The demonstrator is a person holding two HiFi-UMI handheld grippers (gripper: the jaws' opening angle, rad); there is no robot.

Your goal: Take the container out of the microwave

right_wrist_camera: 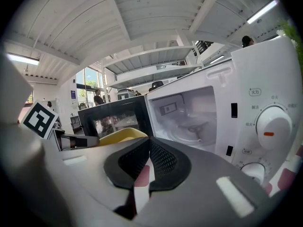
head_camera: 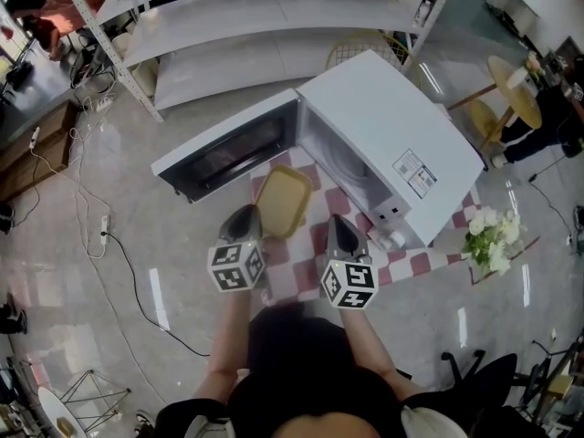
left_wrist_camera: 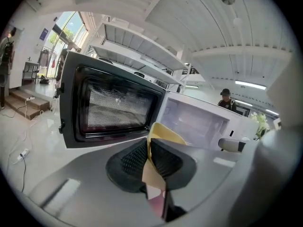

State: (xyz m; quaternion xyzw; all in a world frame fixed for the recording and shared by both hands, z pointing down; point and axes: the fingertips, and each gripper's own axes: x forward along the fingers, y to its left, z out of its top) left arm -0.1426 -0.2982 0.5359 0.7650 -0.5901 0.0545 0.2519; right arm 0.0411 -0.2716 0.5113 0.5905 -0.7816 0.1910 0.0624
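Observation:
The white microwave (head_camera: 392, 135) stands with its door (head_camera: 228, 149) swung wide to the left, and its cavity (right_wrist_camera: 189, 117) holds only the turntable. A flat yellow container (head_camera: 285, 201) hangs just in front of the opening, above the checked cloth. My left gripper (head_camera: 245, 215) is shut on the container's near left rim; in the left gripper view the yellow edge (left_wrist_camera: 163, 132) stands pinched between the black pads, with the gripper (left_wrist_camera: 147, 150) aimed at the door. My right gripper (head_camera: 339, 228) is shut on nothing, right of the container (right_wrist_camera: 118, 136), and the gripper (right_wrist_camera: 147, 157) faces the cavity.
A red-and-white checked cloth (head_camera: 301, 281) lies under the microwave. White flowers (head_camera: 488, 235) stand at its right. Long white shelving (head_camera: 274, 16) runs behind. Cables (head_camera: 128, 272) trail over the floor at the left. A round table (head_camera: 511, 89) with a person stands far right.

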